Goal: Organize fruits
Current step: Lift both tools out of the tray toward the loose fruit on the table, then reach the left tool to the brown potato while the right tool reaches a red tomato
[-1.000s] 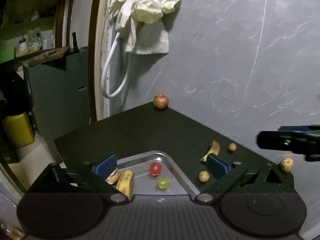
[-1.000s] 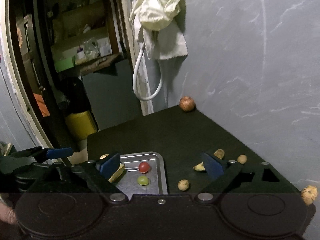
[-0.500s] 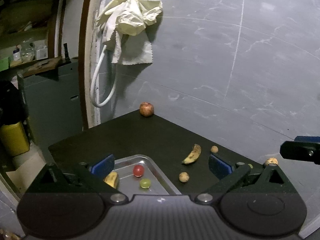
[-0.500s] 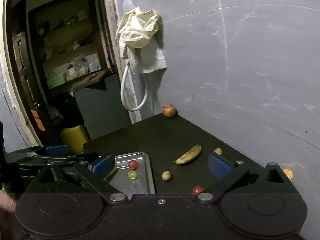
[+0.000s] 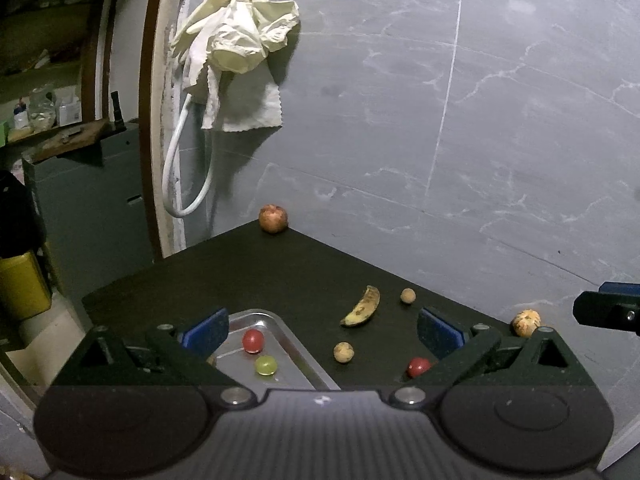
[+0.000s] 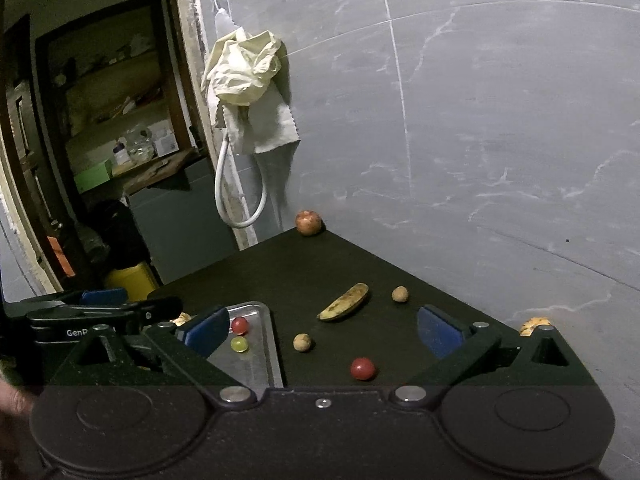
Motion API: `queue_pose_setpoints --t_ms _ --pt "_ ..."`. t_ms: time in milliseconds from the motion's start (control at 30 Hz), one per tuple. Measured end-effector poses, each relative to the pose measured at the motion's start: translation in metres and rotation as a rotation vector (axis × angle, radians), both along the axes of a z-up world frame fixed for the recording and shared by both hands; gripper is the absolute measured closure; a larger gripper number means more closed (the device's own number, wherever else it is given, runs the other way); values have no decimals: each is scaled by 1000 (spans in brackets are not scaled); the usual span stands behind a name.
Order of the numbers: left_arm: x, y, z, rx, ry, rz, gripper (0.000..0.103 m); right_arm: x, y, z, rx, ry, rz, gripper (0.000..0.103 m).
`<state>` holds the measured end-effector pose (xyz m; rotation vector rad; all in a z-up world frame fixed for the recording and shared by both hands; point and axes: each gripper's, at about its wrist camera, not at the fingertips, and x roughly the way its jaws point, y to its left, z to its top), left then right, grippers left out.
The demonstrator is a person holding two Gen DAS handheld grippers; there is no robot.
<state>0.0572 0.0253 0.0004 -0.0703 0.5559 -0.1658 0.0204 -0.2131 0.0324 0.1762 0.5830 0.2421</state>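
Beyond the banana (image 6: 344,303), the dark worktop (image 6: 280,264) lies bare up to the apple (image 6: 308,222) in its far corner. The grey wall (image 6: 480,160) closes the banana's right side; small round fruits (image 6: 302,342) dot the worktop around it, and the tray (image 6: 256,364) lies left.

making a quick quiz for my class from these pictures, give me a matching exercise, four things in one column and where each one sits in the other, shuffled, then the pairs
Things:
1. green grape
2. spotted banana
3. large reddish fruit
4. pale cloth

Places:
A. far corner of the dark table, by the wall
B. hanging on the wall beside the door frame
C. inside the metal tray, next to a red round fruit
D. lying on the bare table, right of the tray

Pairs: 1-C, 2-D, 3-A, 4-B
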Motion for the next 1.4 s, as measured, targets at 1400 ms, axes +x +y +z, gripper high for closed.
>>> queue_pose_setpoints --t_ms 1400 --pt "161 -39 -130 56 285 -342 15 116 38 -139 -188 283 -9 25"
